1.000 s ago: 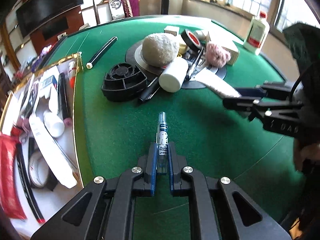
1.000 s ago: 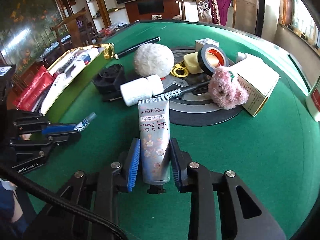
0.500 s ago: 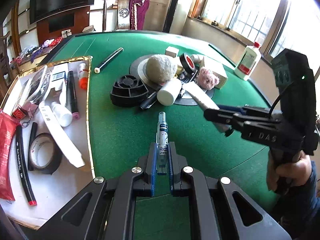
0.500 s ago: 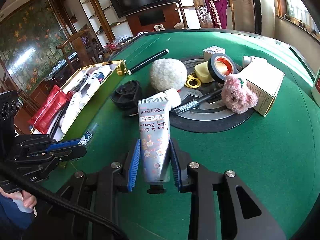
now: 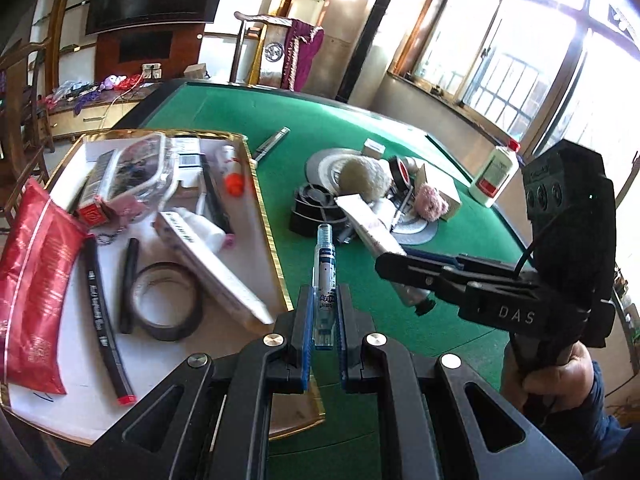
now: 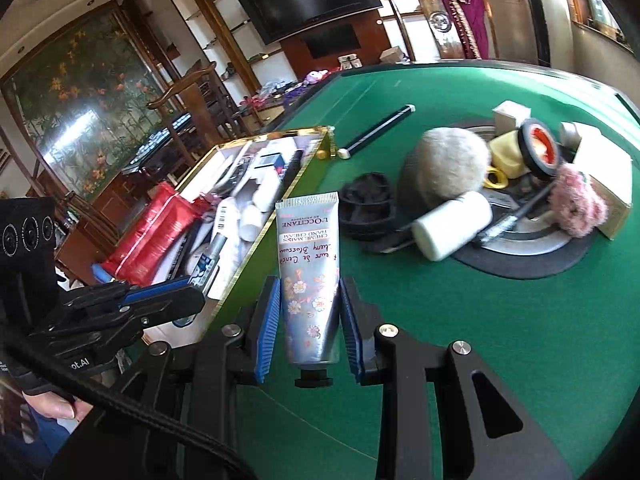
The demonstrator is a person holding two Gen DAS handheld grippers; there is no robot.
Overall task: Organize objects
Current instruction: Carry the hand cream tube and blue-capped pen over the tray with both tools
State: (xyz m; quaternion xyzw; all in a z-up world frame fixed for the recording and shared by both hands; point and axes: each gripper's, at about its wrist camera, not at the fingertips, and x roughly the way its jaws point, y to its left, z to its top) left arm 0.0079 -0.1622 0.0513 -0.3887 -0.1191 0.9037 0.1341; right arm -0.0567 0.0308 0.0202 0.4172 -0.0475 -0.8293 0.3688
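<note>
My left gripper (image 5: 323,312) is shut on a small clear bottle with a blue label (image 5: 326,276), held in the air over the right edge of the gold-rimmed tray (image 5: 276,248). My right gripper (image 6: 306,312) is shut on a silver L'Occitane hand cream tube (image 6: 310,276), held above the green table just right of the tray (image 6: 264,236). The right gripper with the tube (image 5: 380,236) also shows in the left wrist view, and the left gripper with the bottle (image 6: 204,268) shows in the right wrist view.
The tray holds a red pouch (image 5: 34,276), tape roll (image 5: 166,300), black pens and white tubes. On the green table (image 6: 500,320) a grey turntable carries a fluffy ball (image 6: 448,164), white cylinder (image 6: 452,228), pink plush (image 6: 576,208), tape, box. A black holder (image 6: 370,208) lies beside it.
Both grippers have risen and swung left toward the tray, each keeping its hold. The left gripper now hangs over the tray's right edge.
</note>
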